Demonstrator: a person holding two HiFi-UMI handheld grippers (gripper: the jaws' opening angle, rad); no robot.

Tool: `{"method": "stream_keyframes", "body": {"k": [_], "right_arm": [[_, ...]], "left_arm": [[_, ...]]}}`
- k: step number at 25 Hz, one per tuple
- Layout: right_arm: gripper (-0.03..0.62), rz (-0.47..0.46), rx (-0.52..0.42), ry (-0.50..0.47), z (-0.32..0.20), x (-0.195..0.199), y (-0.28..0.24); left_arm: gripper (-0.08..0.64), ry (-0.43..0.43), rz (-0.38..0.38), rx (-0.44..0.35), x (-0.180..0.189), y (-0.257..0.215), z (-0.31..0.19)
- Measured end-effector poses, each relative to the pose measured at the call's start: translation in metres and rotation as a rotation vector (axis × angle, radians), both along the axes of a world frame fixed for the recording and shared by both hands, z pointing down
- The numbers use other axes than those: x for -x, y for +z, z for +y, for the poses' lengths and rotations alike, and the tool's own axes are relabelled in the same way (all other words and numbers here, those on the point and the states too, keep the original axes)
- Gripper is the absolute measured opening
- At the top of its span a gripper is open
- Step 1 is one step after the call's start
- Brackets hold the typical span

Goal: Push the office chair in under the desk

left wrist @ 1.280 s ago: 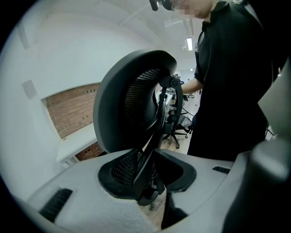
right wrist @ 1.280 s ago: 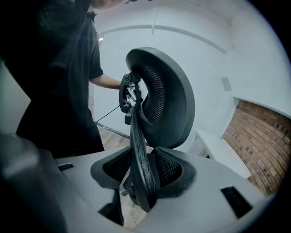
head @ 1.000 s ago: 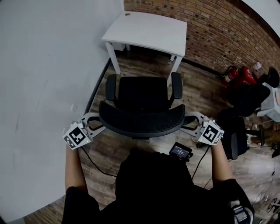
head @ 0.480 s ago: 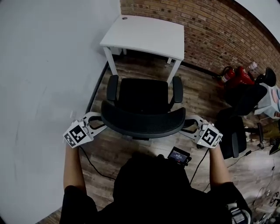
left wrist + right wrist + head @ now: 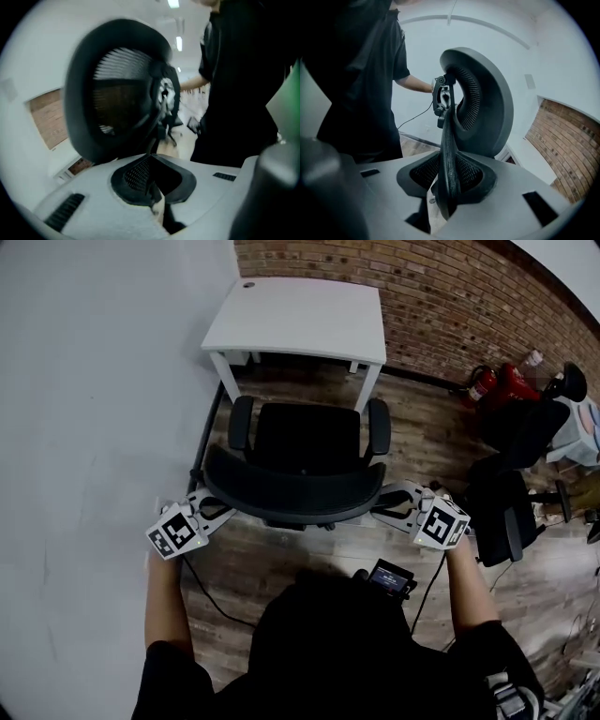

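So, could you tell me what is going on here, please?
A person stands behind a black mesh office chair, a handheld gripper in each hand. The right tongs have just been closing and now clamp the right edge of the curved backrest. The left tongs have just shut at its left edge; whether they grip it I cannot tell. The chair faces the white rectangular desk by the brick wall, with its seat not yet under the desktop.

The office chair [image 5: 314, 439] stands before the desk [image 5: 300, 315], wall [image 5: 94, 381] at left
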State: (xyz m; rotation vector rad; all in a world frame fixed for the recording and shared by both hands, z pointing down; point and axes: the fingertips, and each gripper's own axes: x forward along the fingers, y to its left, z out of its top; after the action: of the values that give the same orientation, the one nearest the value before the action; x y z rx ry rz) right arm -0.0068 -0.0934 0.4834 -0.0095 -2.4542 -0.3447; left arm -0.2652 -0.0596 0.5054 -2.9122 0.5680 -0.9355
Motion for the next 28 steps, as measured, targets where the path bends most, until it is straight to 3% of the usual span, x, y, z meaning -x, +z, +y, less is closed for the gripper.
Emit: {"method": "stream_keyframes", "body": {"k": [2,3,8,15,18,21,28], "right_arm": [[0.104,-0.015,-0.003,-0.001,-0.004,0.011,0.003],[0.106,-0.027,-0.002,0.002,-0.008,0.017,0.005],[0.100,-0.053,0.025,0.009,-0.021,0.034,0.005],[0.100,-0.045,0.025,-0.014,-0.028,0.038,0.006],[0.100,-0.050,0.038,-0.013,-0.027,0.036,0.004],[0.100,-0.056,0.044,-0.009,-0.028,0.036,0.006],[0.103,-0.079,0.086,0.022,-0.034,0.046,0.007]], "left_arm": [[0.012,-0.091,0.150,-0.054,0.021,-0.016,-0.015],[0.014,-0.124,0.171,-0.077,0.034,-0.019,-0.019],[0.044,-0.238,0.101,-0.135,0.086,-0.038,-0.044],[0.138,-0.219,-0.045,-0.146,0.103,-0.035,-0.086],[0.170,-0.183,-0.101,-0.116,0.101,-0.025,-0.096],[0.198,-0.088,-0.187,-0.081,0.098,-0.009,-0.101],[0.206,0.099,-0.269,-0.049,0.100,0.018,-0.114]]}}
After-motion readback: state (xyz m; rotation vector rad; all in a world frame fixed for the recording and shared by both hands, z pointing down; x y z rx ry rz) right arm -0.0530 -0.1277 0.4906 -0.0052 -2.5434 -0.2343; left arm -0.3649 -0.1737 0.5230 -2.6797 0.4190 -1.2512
